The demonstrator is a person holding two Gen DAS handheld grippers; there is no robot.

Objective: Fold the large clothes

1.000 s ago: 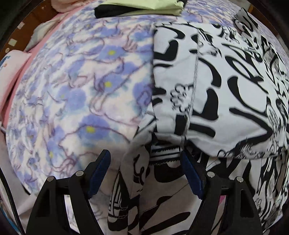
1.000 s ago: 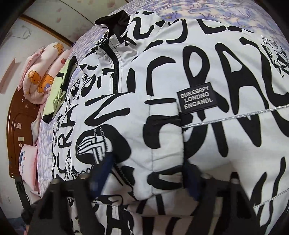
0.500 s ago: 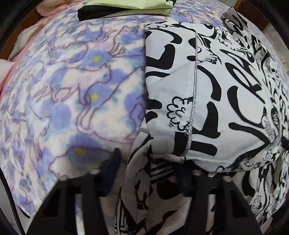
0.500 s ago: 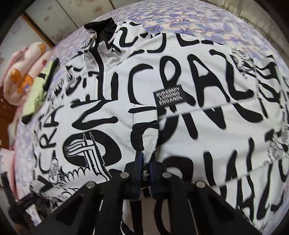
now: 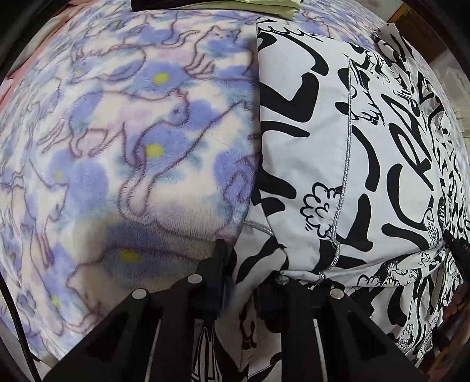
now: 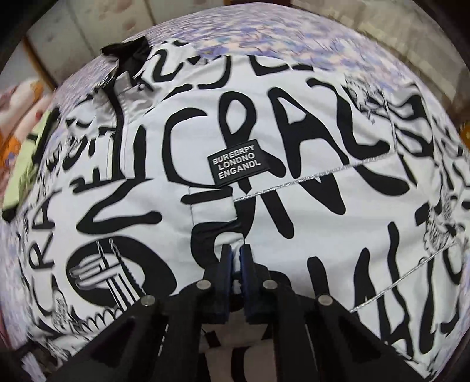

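A large white jacket [image 6: 293, 205] with black graffiti lettering lies spread on a bed; it also shows in the left wrist view [image 5: 337, 147] on the right side. It bears a black label [image 6: 235, 166] and a black collar [image 6: 129, 51] at the far end. My right gripper [image 6: 236, 258] is shut on a fold of the jacket's near edge. My left gripper [image 5: 249, 273] is closed on bunched jacket cloth at the jacket's left edge, its right finger partly hidden under the fabric.
A fleece blanket [image 5: 132, 132] with blue flowers covers the bed. Folded green and black clothes [image 5: 235, 4] lie at the far end. A pink patterned quilt [image 6: 17, 117] is at the left. A wall and cupboard [image 6: 88, 29] stand beyond the bed.
Both grippers have closed on the jacket's near edge: the right one shut first, then the left. The right view has shifted and lifted slightly.
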